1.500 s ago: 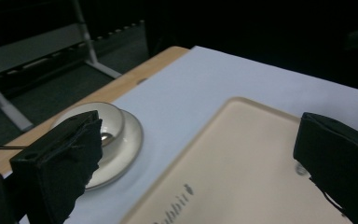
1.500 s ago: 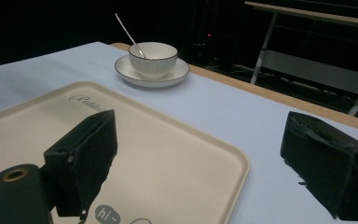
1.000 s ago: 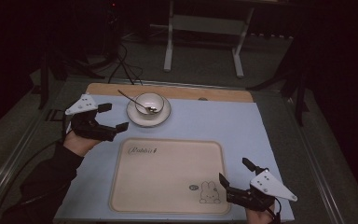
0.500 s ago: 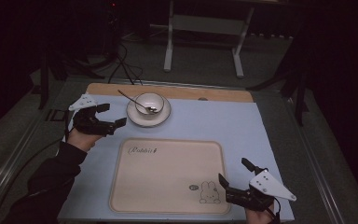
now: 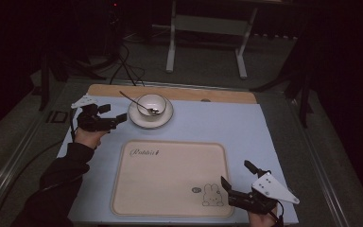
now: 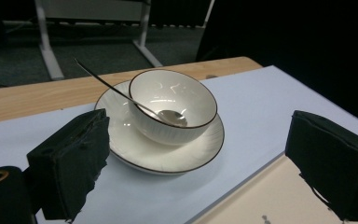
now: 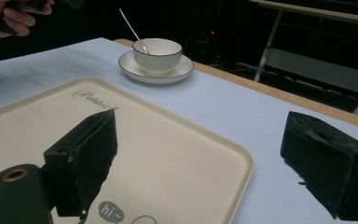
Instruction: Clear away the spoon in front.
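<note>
From the high view, the left claw (image 5: 115, 115) hovers with its jaws apart just beside the saucer (image 5: 136, 117), which carries the bowl (image 5: 151, 104) and spoon (image 5: 134, 101) at the far side of the tabletop (image 5: 246, 127), while the right claw (image 5: 236, 182), also spread, sits over the near right corner of the cream tray (image 5: 170, 175). In the left gripper view, both jaws stand wide and empty, the bowl (image 6: 172, 105) centred just ahead between them. The right gripper view shows wide, empty jaws above the tray (image 7: 168, 149), with the bowl (image 7: 157, 52) well beyond.
</note>
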Demonstrator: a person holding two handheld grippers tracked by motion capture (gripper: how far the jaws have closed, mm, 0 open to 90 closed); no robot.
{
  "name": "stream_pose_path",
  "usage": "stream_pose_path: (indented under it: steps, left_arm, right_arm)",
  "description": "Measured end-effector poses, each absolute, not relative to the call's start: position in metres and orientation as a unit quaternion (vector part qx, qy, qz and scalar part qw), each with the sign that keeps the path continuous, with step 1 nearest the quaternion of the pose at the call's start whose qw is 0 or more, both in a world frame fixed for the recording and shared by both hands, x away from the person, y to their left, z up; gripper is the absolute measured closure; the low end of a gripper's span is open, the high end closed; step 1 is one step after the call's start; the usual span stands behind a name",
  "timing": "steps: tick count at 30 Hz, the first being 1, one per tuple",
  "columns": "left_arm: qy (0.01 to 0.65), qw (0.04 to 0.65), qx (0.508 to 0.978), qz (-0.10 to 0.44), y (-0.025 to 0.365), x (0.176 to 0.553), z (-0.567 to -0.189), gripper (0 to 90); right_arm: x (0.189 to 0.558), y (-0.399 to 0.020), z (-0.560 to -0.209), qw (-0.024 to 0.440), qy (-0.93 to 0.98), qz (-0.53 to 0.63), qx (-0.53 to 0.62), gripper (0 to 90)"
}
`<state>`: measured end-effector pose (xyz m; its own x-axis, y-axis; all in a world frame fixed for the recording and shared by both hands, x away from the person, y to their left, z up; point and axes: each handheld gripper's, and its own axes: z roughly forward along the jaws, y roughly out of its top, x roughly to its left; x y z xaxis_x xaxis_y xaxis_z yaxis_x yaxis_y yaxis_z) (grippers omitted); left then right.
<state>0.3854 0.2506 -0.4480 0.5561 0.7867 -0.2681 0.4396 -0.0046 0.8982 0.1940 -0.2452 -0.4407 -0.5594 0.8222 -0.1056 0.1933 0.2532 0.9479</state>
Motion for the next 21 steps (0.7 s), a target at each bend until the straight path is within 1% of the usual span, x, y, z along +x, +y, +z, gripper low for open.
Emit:
stream_pose_path:
  steps: [4, 7, 10, 13, 18, 21]
  left_arm:
    - [0.452, 0.552, 0.683, 0.155, 0.251, 0.391, -0.453, 7.4]
    - [0.462, 0.562, 0.669, 0.15, 0.252, 0.398, -0.458, 11.2]
    - [0.473, 0.565, 0.66, 0.148, 0.253, 0.405, -0.461, 13.4]
    - [0.491, 0.569, 0.646, 0.134, 0.254, 0.416, -0.466, 14.6]
    - [0.503, 0.566, 0.64, 0.135, 0.254, 0.425, -0.471, 15.5]
    - [0.512, 0.567, 0.63, 0.136, 0.252, 0.43, -0.474, 18.4]
  right_arm:
    - [0.194, -0.245, -0.441, 0.312, 0.727, 0.502, 0.35, 11.0]
    - [0.194, -0.245, -0.441, 0.312, 0.727, 0.501, 0.35, 10.9]
    - [0.194, -0.245, -0.441, 0.312, 0.727, 0.502, 0.35, 10.9]
    - [0.194, -0.245, -0.441, 0.311, 0.727, 0.501, 0.35, 10.9]
    - [0.194, -0.245, -0.442, 0.31, 0.729, 0.501, 0.35, 10.9]
    - [0.195, -0.245, -0.442, 0.309, 0.729, 0.501, 0.35, 11.0]
